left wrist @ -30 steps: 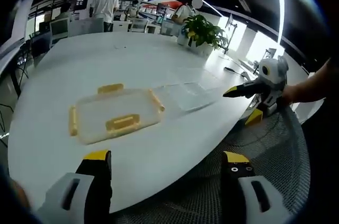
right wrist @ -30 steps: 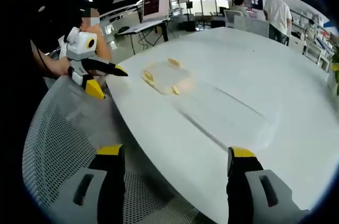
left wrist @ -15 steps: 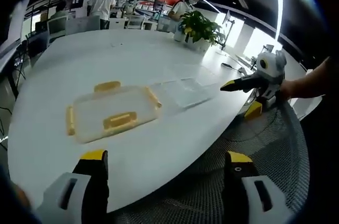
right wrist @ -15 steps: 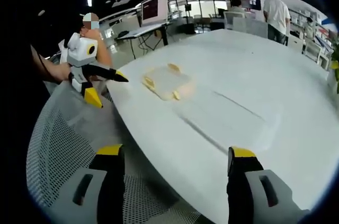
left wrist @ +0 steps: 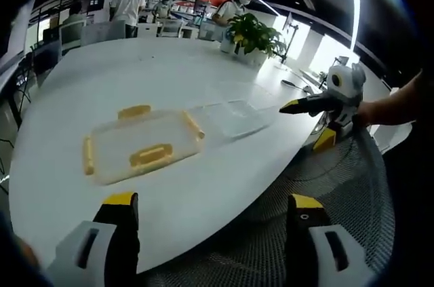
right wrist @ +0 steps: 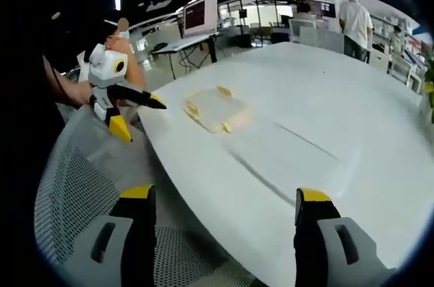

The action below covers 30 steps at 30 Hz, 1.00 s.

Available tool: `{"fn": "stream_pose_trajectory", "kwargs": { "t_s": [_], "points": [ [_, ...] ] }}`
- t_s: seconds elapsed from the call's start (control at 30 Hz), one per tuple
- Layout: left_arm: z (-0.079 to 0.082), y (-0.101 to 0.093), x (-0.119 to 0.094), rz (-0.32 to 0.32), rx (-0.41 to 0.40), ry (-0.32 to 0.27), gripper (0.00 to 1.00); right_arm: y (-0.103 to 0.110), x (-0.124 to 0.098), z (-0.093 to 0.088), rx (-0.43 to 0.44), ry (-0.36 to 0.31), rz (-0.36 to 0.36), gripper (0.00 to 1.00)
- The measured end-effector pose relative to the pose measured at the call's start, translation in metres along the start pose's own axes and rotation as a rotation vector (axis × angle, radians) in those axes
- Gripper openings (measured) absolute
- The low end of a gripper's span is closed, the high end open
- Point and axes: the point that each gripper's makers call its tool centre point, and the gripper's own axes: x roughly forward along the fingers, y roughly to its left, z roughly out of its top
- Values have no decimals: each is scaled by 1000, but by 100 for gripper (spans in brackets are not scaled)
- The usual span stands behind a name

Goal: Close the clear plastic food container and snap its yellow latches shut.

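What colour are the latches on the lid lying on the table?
Yellow. The latches on the clear lid show best in the left gripper view.

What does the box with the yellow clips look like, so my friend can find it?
Look at the big white oval table. Near its front edge sits a flat clear plastic container with yellow latches on its sides. The clear tray lying right beside it has no yellow on it at all.
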Motion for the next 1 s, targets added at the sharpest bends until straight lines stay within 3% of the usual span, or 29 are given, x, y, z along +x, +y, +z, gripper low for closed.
{"fn": "stream_pose_trajectory", "kwargs": {
  "t_s": [0.6, 0.9, 1.0],
  "points": [
    [13, 3, -5, 3, 18, -50, 80, 0, -10, 18, 26, -45, 1, 77],
    [29, -1, -10, -22, 78, -87, 80, 6, -11, 44, 29, -111, 10, 77],
    [37, -7, -13, -40, 61, -108, 81, 11, -12, 61, 18, -157, 21, 76]
  ]
}}
